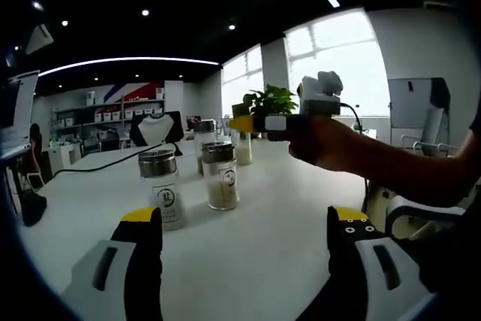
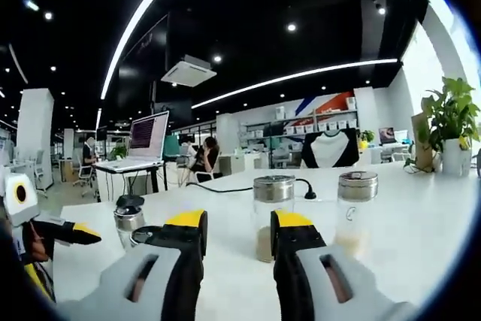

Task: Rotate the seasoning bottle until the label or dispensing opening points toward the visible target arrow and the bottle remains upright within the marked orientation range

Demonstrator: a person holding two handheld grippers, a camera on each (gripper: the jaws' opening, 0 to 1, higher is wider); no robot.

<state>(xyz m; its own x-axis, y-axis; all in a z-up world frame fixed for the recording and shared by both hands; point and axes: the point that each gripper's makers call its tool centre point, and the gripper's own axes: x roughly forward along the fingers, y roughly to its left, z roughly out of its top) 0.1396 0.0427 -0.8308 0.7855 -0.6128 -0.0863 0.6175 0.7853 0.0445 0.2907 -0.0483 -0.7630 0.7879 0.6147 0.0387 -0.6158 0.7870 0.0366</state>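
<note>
Two glass seasoning bottles with metal lids stand upright on the white table (image 1: 270,216). The near bottle (image 1: 161,189) shows a printed label; the second bottle (image 1: 221,175) stands just right of it. A third bottle (image 1: 204,136) is farther back. My left gripper (image 1: 244,223) is wide open, low over the table and short of the bottles. A hand holds the right gripper (image 1: 239,122) in the air behind them. In the right gripper view my right gripper (image 2: 238,234) is open with a narrow gap holding nothing; a bottle (image 2: 270,212) stands just beyond its jaws and another bottle (image 2: 358,204) to the right. The left gripper (image 2: 84,234) enters from the left.
A small dark-lidded jar (image 2: 129,223) stands near the left gripper. A black cable (image 2: 225,188) runs across the table. A potted plant (image 2: 451,122) sits at the far end, a laptop (image 2: 146,137) on a desk behind. A chair (image 1: 409,212) stands beside the table.
</note>
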